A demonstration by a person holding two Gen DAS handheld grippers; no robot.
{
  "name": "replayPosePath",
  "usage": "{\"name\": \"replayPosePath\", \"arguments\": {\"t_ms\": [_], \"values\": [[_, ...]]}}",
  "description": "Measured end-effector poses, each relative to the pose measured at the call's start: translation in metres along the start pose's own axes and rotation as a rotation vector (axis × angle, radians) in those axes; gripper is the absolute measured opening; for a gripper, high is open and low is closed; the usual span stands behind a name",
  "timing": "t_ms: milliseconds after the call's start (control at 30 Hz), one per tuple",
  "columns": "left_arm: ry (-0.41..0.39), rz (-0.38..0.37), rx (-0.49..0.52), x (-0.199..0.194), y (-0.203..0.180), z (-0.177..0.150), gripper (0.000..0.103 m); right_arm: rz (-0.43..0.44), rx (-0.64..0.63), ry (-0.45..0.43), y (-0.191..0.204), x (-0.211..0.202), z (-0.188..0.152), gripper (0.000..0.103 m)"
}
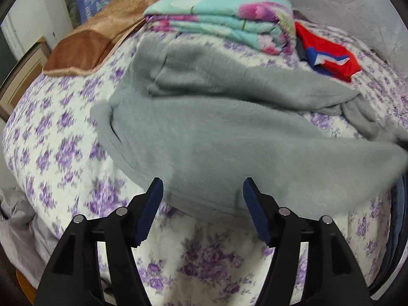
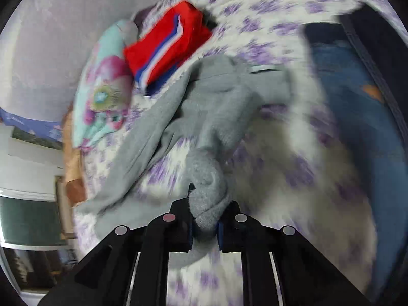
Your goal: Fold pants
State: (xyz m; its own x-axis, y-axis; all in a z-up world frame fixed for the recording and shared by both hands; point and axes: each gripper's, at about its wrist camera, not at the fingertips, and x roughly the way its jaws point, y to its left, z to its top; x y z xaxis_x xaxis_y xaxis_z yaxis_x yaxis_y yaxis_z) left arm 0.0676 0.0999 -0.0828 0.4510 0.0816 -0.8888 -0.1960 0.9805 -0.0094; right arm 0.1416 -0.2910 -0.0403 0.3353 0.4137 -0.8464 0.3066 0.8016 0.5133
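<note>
Grey fleece pants [image 1: 204, 127] lie spread on a bed with a purple-flowered cover [image 1: 51, 153]. My left gripper [image 1: 202, 193] is open, its blue pads on either side of the near hem of the pants without closing on it. In the right wrist view the pants [image 2: 204, 117] run away from me in a bunched, twisted strip. My right gripper [image 2: 205, 219] is shut on a gathered end of the grey fabric and holds it above the bed. That view is motion-blurred.
A folded turquoise floral quilt [image 1: 221, 12] and a brown pillow [image 1: 102, 33] lie at the head of the bed. A folded red, white and blue garment [image 1: 329, 53] sits beside the quilt. Blue jeans [image 2: 357, 107] lie at the right. A wall runs behind.
</note>
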Motion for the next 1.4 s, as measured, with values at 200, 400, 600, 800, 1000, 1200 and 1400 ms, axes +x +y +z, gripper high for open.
{"name": "replayPosePath", "arguments": {"t_ms": [200,400,600,800,1000,1200,1400], "values": [[-0.048,-0.002,0.012,-0.002,-0.001,0.015,0.069,0.282,0.344,0.053,-0.009,-0.005,-0.017,0.072],[-0.052,-0.024,0.001,-0.013,0.004,0.015,0.069,0.439,0.358,-0.308,-0.011,0.019,0.053,0.092],[-0.055,0.010,0.020,-0.015,0.010,0.002,0.073,-0.135,-0.036,-0.134,-0.028,0.042,0.030,0.090],[-0.009,0.008,-0.026,-0.009,0.017,-0.005,0.074,0.035,0.078,-0.004,-0.064,0.119,0.006,0.075],[0.027,0.024,0.024,0.001,0.008,-0.006,0.075,0.002,-0.087,-0.047,-0.026,0.108,0.007,0.019],[0.004,0.064,0.073,0.004,0.013,0.005,0.075,0.020,0.096,-0.118,-0.084,-0.023,-0.036,0.019],[0.029,0.106,0.013,0.017,0.044,0.020,0.075,-0.270,0.272,0.045,-0.165,-0.002,-0.100,0.058]]}}
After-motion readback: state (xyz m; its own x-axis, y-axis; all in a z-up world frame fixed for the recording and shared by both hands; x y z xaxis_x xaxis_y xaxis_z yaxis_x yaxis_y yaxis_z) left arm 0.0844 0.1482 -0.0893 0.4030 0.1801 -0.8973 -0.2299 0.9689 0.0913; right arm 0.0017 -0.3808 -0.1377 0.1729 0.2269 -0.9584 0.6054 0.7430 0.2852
